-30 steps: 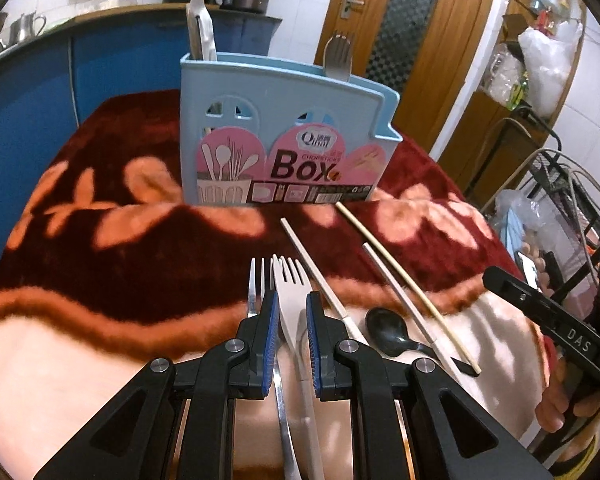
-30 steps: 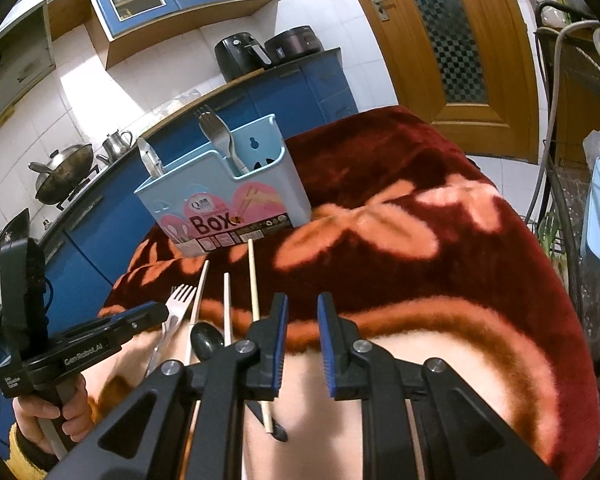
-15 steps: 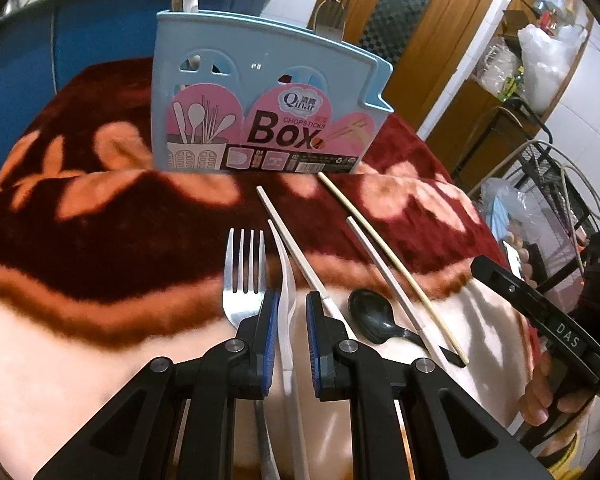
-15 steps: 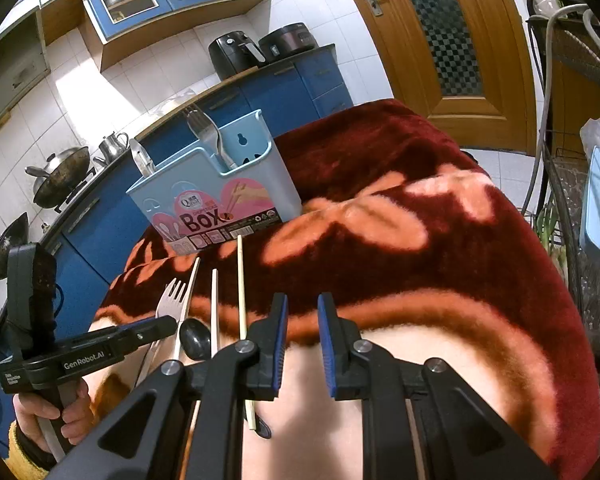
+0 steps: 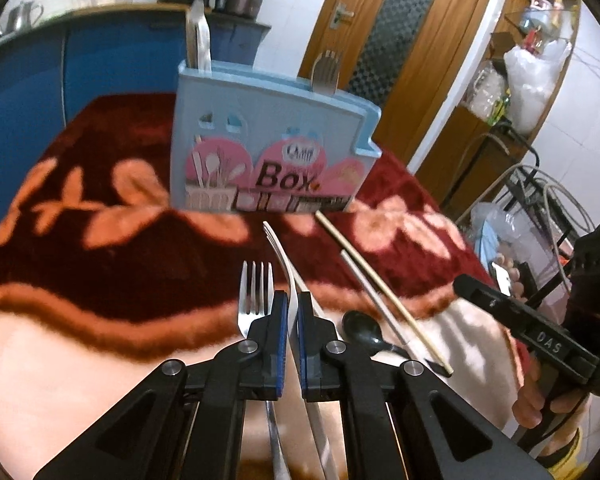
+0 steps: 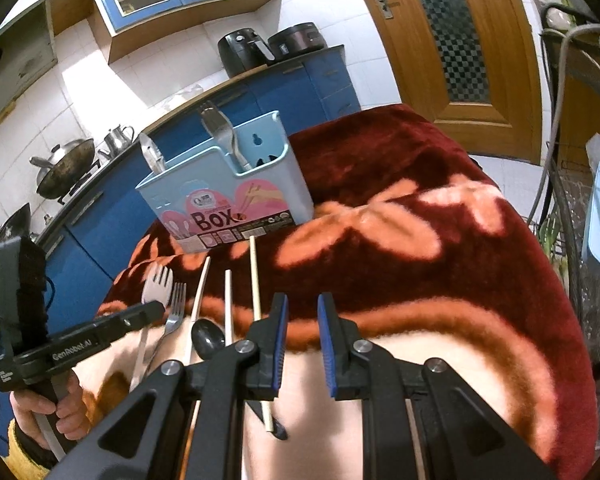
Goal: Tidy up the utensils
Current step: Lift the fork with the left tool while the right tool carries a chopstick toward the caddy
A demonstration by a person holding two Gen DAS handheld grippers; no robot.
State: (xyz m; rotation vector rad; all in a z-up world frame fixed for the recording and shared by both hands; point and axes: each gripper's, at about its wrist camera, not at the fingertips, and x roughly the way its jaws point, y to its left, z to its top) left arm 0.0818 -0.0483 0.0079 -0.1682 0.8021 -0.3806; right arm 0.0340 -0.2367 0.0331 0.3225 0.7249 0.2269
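Note:
The jaws of my left gripper point(image 5: 293, 296) are closing with the white plastic fork point(image 5: 278, 244) between them; its pads press the fork, which stands on edge with its tines point(image 6: 157, 286) raised off the blanket. A metal fork point(image 5: 255, 292) lies just left of it. To the right lie a black spoon point(image 5: 360, 326), a white chopstick point(image 5: 374, 300) and a wooden chopstick point(image 5: 384, 292). Behind stands the light blue utensil box point(image 5: 268, 128), upright, holding a metal fork and another utensil. My right gripper point(image 6: 302, 300) hovers open and empty near the blanket's front.
A dark red and peach blanket point(image 6: 400, 240) covers the table. Blue kitchen cabinets point(image 6: 284, 84) with appliances stand behind the box. A wooden door point(image 6: 460, 40) is at the back right and a wire rack point(image 5: 540, 200) is off the table's right edge.
My left gripper's jaws have narrowed onto the white fork, which has turned on edge and come up off the blanket. The right gripper stays as it was.

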